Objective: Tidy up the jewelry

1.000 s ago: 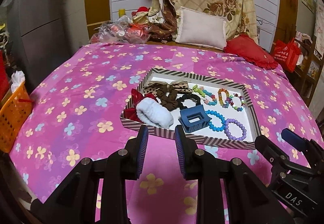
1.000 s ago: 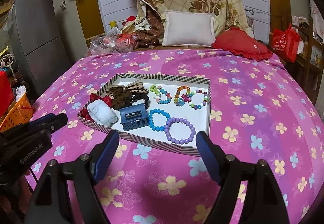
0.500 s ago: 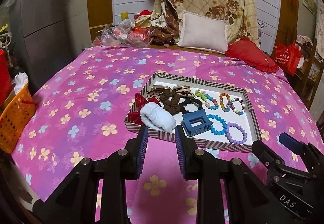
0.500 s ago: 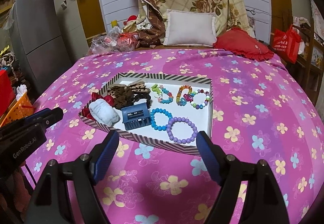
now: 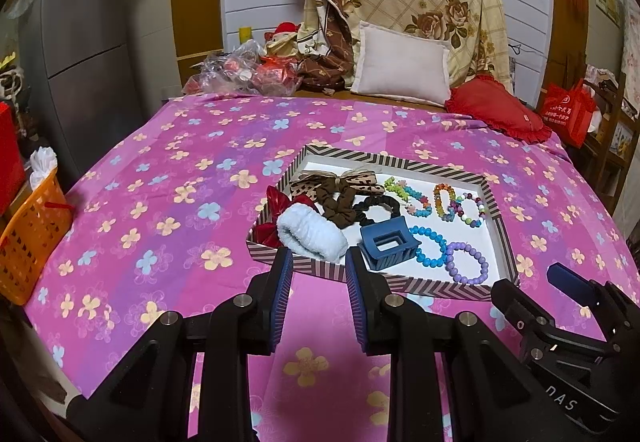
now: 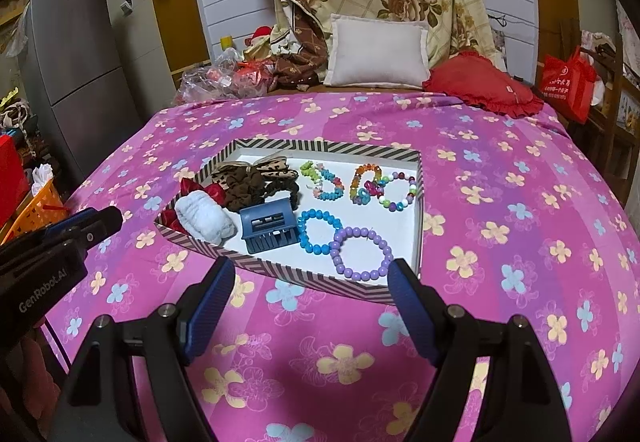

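I have both grippers hovering off the near edge of the striped tray (image 6: 280,269), which sits on the flowered pink bedspread (image 6: 500,202), and neither one touches anything. The left gripper (image 5: 316,294) has its fingers a narrow gap apart with nothing between them; the right gripper (image 6: 310,306) has its fingers spread wide, also empty. The jewelry is all inside the tray: scrunchies and a leopard bow (image 5: 340,180) crowd the left end, a white scrunchie (image 5: 312,236) at the near-left corner, a blue claw clip (image 6: 269,226) near the middle of the near edge, and beaded bracelets on the right half, with the purple bracelet (image 6: 362,254) touching the blue bracelet (image 6: 318,232). My worry is that a pinch on one bracelet drags its neighbour along, or that a finger catches the tray's low wall and shoves the whole tray across the soft bedspread. The narrow left opening may also be too tight for the bulky scrunchie. The right wrist view shows the claw clip's teeth and the left gripper's body at its left edge; the left wrist view instead shows the clip's hollow back and more of the orange basket (image 5: 28,238) beside the bed.
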`<state>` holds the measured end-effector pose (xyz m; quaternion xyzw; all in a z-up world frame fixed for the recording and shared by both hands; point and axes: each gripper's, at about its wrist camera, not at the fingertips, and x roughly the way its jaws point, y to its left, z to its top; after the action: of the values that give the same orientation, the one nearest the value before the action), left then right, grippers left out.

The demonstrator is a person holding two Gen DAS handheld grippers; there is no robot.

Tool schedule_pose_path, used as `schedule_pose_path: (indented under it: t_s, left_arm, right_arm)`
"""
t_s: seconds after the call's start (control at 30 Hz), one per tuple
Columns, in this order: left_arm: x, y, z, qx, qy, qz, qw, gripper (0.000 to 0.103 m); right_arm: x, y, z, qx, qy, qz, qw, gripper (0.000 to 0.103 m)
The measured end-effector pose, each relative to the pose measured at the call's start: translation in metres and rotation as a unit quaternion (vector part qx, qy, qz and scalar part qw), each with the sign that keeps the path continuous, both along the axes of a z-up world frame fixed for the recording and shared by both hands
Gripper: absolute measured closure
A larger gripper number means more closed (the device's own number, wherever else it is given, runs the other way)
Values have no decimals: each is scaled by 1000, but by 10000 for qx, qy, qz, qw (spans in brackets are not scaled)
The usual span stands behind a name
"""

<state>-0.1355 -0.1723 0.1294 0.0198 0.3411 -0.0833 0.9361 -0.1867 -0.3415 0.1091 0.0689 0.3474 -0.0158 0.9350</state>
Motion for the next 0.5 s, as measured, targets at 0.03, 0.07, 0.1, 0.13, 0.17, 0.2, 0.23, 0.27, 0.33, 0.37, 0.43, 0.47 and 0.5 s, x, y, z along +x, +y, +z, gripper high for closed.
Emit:
schedule_pose_path:
  t_s: [0.03, 0.07, 0.1, 0.13, 0.17, 0.2, 0.23, 0.27, 0.33, 0.37, 0.43, 0.47, 0.5]
  left_arm:
    - [0, 0, 0, 4, 1, -1, 10000, 77]
    - [0, 0, 0, 7, 1, 2, 10000, 77]
    - [0, 0, 0, 7, -1, 6, 10000, 77]
    - [0, 0, 0, 3, 0, 9, 10000, 77]
    - [0, 0, 0, -4, 3, 7, 10000, 77]
    - [0, 0, 0, -7, 7, 4, 10000, 77]
    - [0, -1, 0, -2, 11, 2, 10000, 77]
    - [0, -1, 0, 3, 12, 2, 10000, 77]
    - [0, 0, 0, 0, 14, 1, 10000, 77]
    - [0, 0, 0, 6, 13, -1, 10000, 77]
    - [0, 0, -1, 19, 25, 1, 10000, 77]
    - [1, 2, -2, 18, 34, 1, 10000, 77]
    - [2, 3, -2, 11, 40, 3, 10000, 77]
  right_arm:
    - [1, 1, -1, 0, 8, 0, 10000, 21]
    - [1, 1, -1, -1, 17, -1, 10000, 21]
    - [1, 1, -1, 0, 24, -1, 10000, 21]
    - [2, 1, -2, 3, 29, 1, 10000, 21]
    - [2, 1, -2, 3, 28, 2, 10000, 21]
    - [2, 1, -2, 0, 26, 0, 10000, 21]
    - [2, 1, -2, 0, 26, -1, 10000, 21]
    - [2, 1, -2, 3, 27, -2, 10000, 21]
    - [2, 1, -2, 5, 33, -3, 10000, 21]
    - [2, 1, -2, 3, 38, -5, 10000, 21]
    - [3, 0, -3, 7, 57, -6, 10000, 21]
    - [3, 0, -3, 11, 68, -3, 10000, 21]
    - [3, 0, -4, 14, 77, -1, 10000, 21]
